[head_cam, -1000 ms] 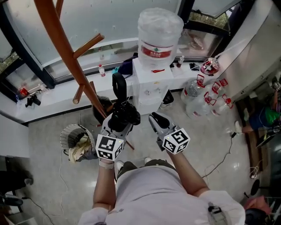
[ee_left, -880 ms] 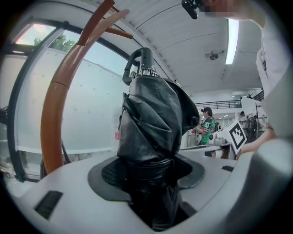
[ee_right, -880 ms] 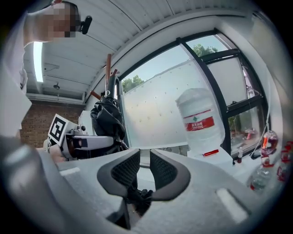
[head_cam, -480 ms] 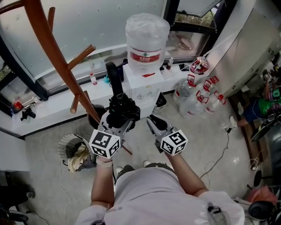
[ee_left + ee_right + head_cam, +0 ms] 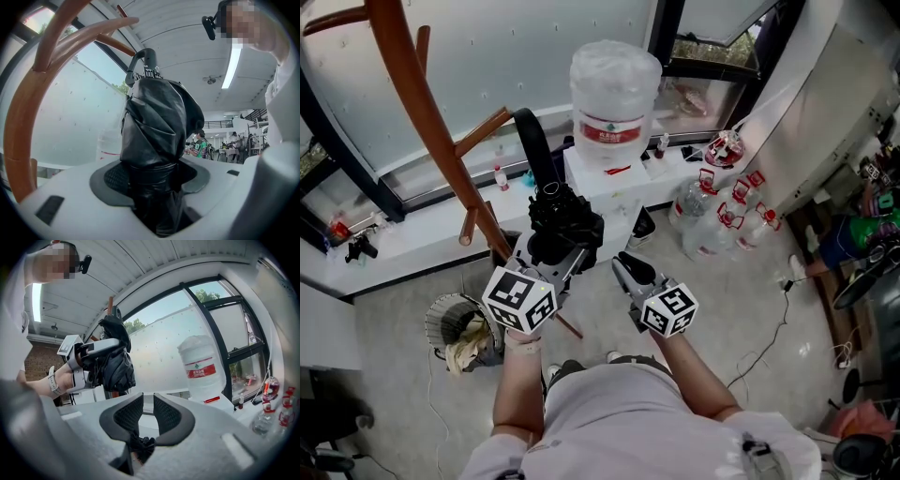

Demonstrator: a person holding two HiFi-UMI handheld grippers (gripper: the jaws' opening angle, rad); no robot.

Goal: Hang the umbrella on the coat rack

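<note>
Black umbrella (image 5: 154,126) in left gripper (image 5: 152,177), coat rack (image 5: 28,117) beside

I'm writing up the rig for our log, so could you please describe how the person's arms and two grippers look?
Both the left gripper and right gripper have white bodies with black mesh-textured pads, and each carries a cube of black-and-white square markers. The person wears a pale short-sleeved shirt and a white wristband on the left wrist.

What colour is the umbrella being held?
The umbrella is black; the left gripper view shows it best.
</note>
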